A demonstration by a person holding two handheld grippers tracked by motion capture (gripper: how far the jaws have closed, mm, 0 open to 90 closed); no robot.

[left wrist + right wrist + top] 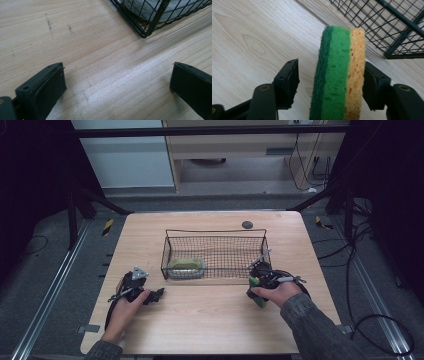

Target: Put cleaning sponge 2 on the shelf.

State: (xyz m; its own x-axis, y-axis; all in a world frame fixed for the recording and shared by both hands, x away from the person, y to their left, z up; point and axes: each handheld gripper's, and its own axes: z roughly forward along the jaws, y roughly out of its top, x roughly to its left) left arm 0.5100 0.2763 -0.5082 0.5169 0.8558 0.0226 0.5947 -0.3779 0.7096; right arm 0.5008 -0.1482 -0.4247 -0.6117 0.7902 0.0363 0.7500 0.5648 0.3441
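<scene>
Since the sponge (338,75) standing on edge between the right gripper's (329,77) parted jaws, touching one, is light and squashy, a gentle squeeze across its broad faces suits, near the basket (397,30); the left gripper (117,82) gapes empty.

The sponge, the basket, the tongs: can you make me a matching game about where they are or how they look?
Things:
1. sponge
2. wire basket
3. left tongs
4. wrapped block

Descriptions:
A. wide open over bare wood
B. green and yellow, standing on edge between the right tongs
C. black mesh, in the middle of the table
D. lying inside the basket at its left end

Pairs: 1-B, 2-C, 3-A, 4-D
</scene>
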